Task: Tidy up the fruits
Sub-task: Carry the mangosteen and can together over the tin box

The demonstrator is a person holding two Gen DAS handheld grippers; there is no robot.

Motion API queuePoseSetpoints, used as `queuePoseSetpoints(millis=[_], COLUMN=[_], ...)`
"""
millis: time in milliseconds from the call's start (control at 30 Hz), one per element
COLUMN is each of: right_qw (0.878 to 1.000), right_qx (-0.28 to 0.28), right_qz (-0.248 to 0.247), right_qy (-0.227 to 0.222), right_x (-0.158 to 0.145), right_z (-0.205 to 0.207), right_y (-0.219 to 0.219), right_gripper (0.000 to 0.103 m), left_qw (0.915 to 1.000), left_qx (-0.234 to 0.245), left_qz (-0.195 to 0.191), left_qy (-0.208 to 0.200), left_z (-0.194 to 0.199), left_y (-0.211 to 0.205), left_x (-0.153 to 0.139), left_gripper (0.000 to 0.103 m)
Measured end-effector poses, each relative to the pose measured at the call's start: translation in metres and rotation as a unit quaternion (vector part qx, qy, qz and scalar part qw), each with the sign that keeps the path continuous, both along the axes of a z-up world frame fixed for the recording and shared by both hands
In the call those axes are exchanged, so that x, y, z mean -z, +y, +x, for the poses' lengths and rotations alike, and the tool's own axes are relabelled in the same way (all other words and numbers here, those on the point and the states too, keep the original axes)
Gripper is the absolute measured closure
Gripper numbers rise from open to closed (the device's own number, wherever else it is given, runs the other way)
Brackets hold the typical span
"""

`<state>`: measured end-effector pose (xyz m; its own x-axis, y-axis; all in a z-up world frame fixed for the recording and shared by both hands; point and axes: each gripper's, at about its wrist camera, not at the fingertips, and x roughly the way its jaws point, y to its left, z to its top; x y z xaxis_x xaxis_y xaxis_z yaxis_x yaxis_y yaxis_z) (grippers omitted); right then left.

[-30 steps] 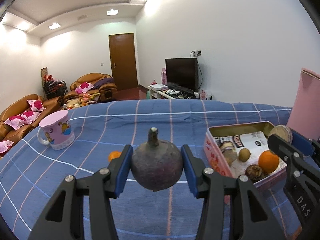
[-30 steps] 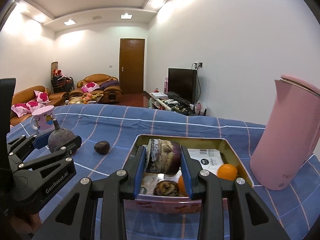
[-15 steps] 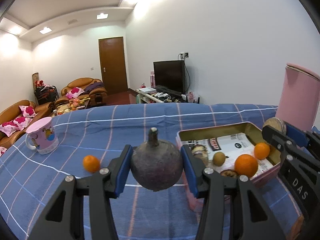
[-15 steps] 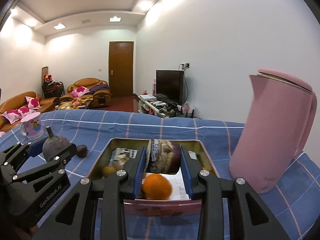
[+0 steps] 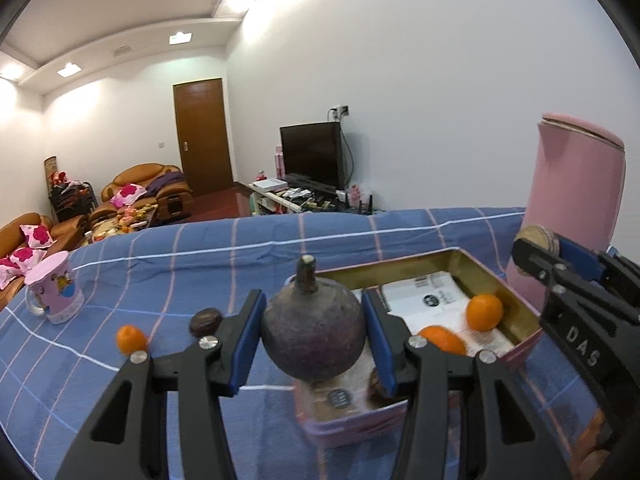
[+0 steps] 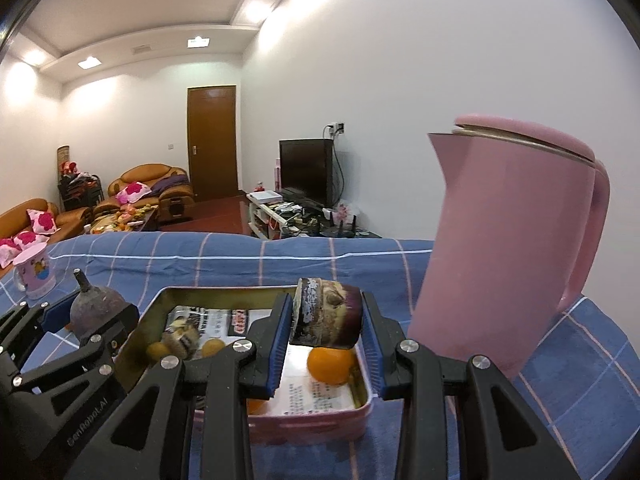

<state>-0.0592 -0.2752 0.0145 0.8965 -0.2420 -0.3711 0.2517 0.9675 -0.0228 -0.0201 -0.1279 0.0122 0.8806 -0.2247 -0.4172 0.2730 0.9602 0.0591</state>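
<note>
My left gripper is shut on a round dark purple fruit with a stub stem, held above the near left corner of a pink tin box. My right gripper is shut on a cut purple fruit half, held over the near right part of the same tin. Oranges and other small fruits lie inside on printed paper. A small orange and a dark brown fruit lie on the blue checked cloth left of the tin.
A tall pink kettle stands right of the tin, close to the right gripper. A pink mug sits at the far left of the table. Beyond the table edge are sofas, a door and a TV.
Both grippers moved right with their fruits still held. The tin now lies under them, and the kettle has come closer in the right wrist view.
</note>
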Motion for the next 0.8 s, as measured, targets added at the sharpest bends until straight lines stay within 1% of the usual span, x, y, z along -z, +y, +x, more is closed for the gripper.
queuePoseSetpoints(millis=[133,267,467,633,733,800], right_qw=[1.0,0.999,0.999,0.999,0.999,0.999], right_qx=[0.011,0.031,0.047,0.042,0.035,0.025], right_qz=[0.001,-0.008,-0.013,-0.019,-0.021,-0.012], right_qy=[0.0,-0.002,0.005,0.011,0.025,0.035], right_x=[-0.001,-0.002,-0.001,0.001,0.004,0.007], right_z=[0.005,0.012,0.026,0.037,0.046,0.053], right_y=[-0.008,-0.016,-0.024,-0.025,-0.024,-0.025], right_gripper=[0.067,0.067,0.067,0.067,0.067,0.067], left_qw=[0.9999,0.9997,0.9994,0.9992,0.9989,0.9987], left_qx=[0.011,0.021,0.021,0.023,0.02,0.018], left_qz=[-0.003,-0.005,-0.015,-0.011,-0.008,-0.007], left_qy=[0.0,0.011,0.022,0.032,0.042,0.048], left_z=[0.004,0.012,0.028,0.042,0.05,0.055], left_y=[-0.015,-0.026,-0.034,-0.039,-0.039,-0.039], left_x=[-0.002,0.0,-0.002,0.002,0.005,0.006], left_gripper=[0.052,0.052,0.052,0.052,0.052,0.052])
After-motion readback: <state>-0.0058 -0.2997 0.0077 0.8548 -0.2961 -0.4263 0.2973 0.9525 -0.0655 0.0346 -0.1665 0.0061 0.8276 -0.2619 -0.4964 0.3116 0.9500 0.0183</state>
